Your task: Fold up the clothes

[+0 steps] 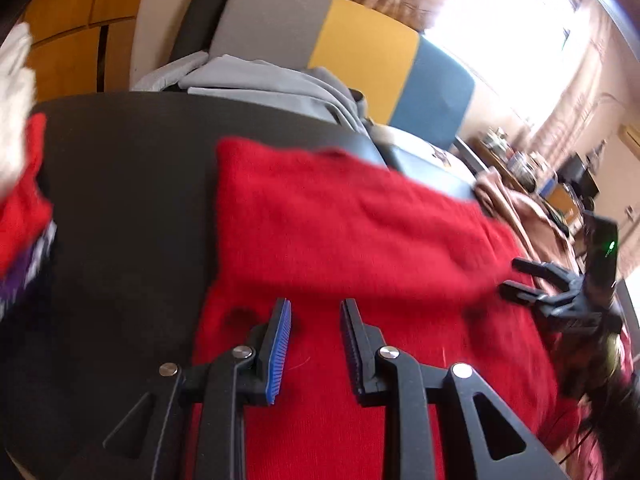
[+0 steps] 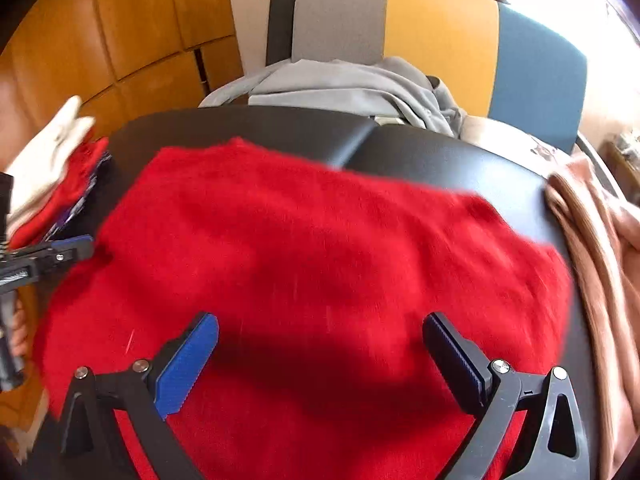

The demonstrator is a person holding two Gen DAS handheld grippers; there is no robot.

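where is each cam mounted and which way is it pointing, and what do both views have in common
Left wrist: sits on the left gripper, looking forward along its slightly parted fingers over the red sweater; the right gripper shows at the right edge.
Right wrist: sits on the right gripper, fingers wide apart, facing the sweater; the left gripper and a hand show at left.
Shared: sweater, black table, grey clothes, tricolour chair back.

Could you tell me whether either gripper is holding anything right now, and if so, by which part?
Nothing is held. The left gripper and the right gripper both hover over the red sweater with their jaws apart and no fabric between them.
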